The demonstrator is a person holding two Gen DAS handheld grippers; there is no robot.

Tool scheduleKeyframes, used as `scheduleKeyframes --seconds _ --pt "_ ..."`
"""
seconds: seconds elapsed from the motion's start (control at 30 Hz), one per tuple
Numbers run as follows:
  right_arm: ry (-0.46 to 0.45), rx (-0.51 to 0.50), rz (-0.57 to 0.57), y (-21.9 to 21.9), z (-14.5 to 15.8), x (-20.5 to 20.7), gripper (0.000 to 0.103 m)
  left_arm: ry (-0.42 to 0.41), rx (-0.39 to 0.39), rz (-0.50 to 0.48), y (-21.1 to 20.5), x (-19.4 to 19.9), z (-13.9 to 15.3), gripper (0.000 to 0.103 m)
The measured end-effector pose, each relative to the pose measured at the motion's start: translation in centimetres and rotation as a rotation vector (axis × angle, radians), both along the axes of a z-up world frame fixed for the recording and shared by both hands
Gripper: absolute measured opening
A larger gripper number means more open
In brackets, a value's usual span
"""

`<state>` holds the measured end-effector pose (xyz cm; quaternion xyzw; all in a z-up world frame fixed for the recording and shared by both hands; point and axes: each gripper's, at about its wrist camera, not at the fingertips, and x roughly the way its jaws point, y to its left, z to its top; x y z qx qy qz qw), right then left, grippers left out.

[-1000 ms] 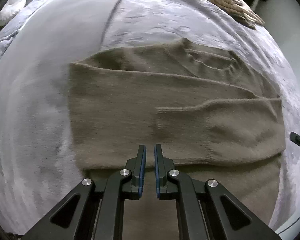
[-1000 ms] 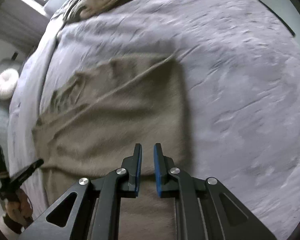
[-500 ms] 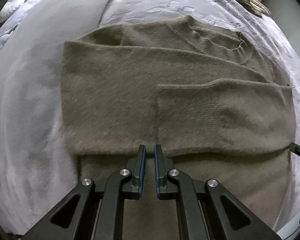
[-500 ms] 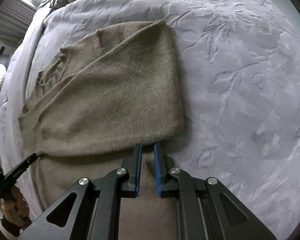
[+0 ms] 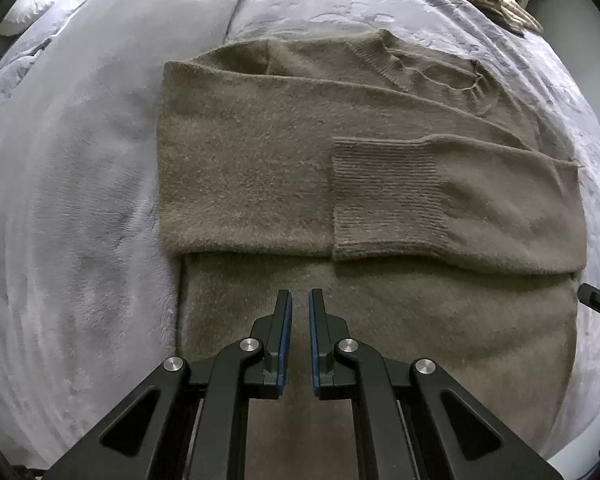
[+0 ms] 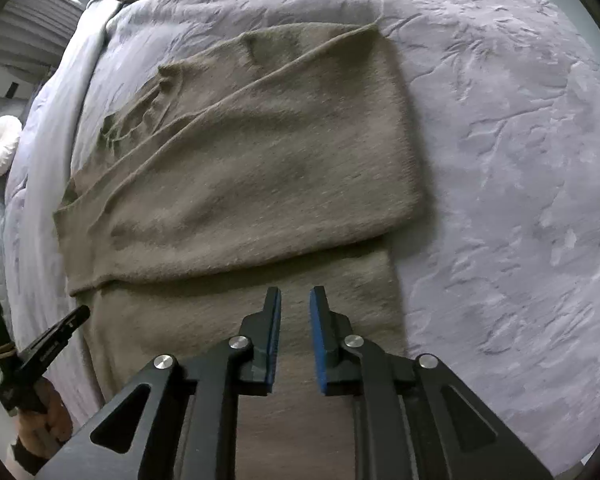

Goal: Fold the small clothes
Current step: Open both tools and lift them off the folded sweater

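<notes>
A taupe knitted sweater (image 5: 260, 168) lies flat on a grey-lilac bedspread (image 5: 80, 200), its sleeves folded across the body, with the ribbed cuff (image 5: 384, 196) of one sleeve near the middle. The left gripper (image 5: 300, 300) hangs over the lower part of the sweater with its jaws clenched and nothing between them. Further right, the right gripper (image 6: 295, 298) is above the lower right part of the sweater (image 6: 240, 160), its jaws are opening and hold nothing.
</notes>
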<state>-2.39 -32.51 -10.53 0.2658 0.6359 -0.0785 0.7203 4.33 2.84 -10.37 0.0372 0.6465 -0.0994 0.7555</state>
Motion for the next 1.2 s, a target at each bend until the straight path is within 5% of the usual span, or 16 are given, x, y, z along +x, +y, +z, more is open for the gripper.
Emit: scheduleKeyframes --seconds 0.17,0.7,0.77,0.8,0.83,1.0,1.13,1.2 --pt "-0.002 -0.020 0.018 1.2 0.5 0.0 0.042 0.003 0.043 -0.016 0.2 -0.9 0.4 0.008" --pt "-0.003 -0.023 0.046 3.0 1.4 -0.2 0.052 0.024 0.080 -0.031 -1.0 -1.0 0.6 0.009" --pt "-0.004 -0.020 0.045 3.1 1.3 -0.2 0.056 0.033 0.082 -0.038 -1.0 -1.1 0.5 0.040" --pt "-0.004 -0.019 0.044 3.1 1.3 -0.3 0.056 0.028 0.082 -0.033 -1.0 -1.1 0.6 0.091" --pt "-0.005 -0.018 0.043 3.2 1.3 -0.3 0.056 -0.002 0.090 -0.022 -1.0 -1.2 1.1 0.102" --pt "-0.011 -0.020 0.047 3.3 1.5 -0.4 0.061 -0.038 0.086 -0.042 -1.6 -1.5 2.2 0.102" --pt "-0.049 -0.044 0.051 3.4 2.6 -0.7 0.084 -0.038 0.080 -0.001 -1.3 -1.4 2.6 0.102" --pt "-0.072 -0.069 0.056 3.5 3.2 -0.9 0.084 -0.030 0.061 0.024 -1.1 -1.4 2.6 0.102"
